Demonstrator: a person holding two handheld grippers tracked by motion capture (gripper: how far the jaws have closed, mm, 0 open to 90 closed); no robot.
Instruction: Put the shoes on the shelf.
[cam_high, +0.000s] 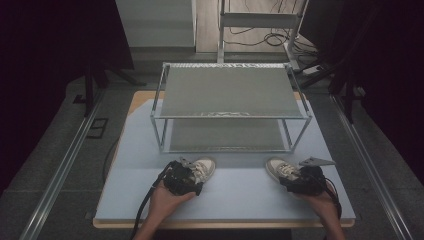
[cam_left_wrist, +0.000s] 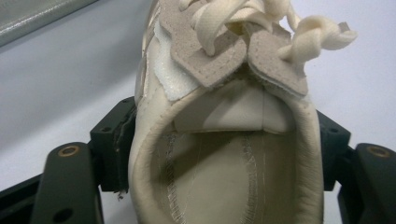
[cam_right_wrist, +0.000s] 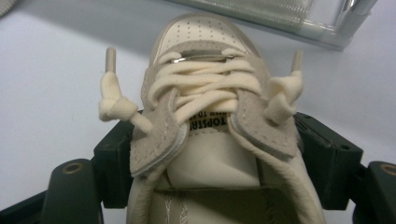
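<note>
Cream leather and grey suede make up two shoes, a pair, both on the pale tabletop (cam_high: 225, 195) in front of one metal rack (cam_high: 230, 107). The left shoe (cam_high: 200, 169) lies toward the tabletop's left, the right shoe (cam_high: 281, 169) toward its right, well apart, each with its toe pointing at the rack. The rack has two shelves, upper and lower, and both are bare.

Two tools are at work, one in each hand. The left tool (cam_high: 192, 175) has the heel end of the left shoe between its jaws; the right tool (cam_high: 295, 180) has the heel end of the right shoe likewise. From the high view the grip itself is too small to judge.

The left gripper view gives the detail: the left shoe (cam_left_wrist: 224, 154) sits between the two black jaws, which stand wide and press against its sides at the collar, so the tool pinches the shoe. It looks straight into the shoe's mouth, showing the tongue, stitched insole and knotted cream laces (cam_left_wrist: 317, 37).

The right gripper view shows the right shoe (cam_right_wrist: 210, 140) gripped the same way, jaws wide against both sides of the collar. This view adds the perforated toe (cam_right_wrist: 201, 30), the lacing, a printed tongue label (cam_right_wrist: 208, 123), and a corner of the rack (cam_right_wrist: 322, 28) beyond.
</note>
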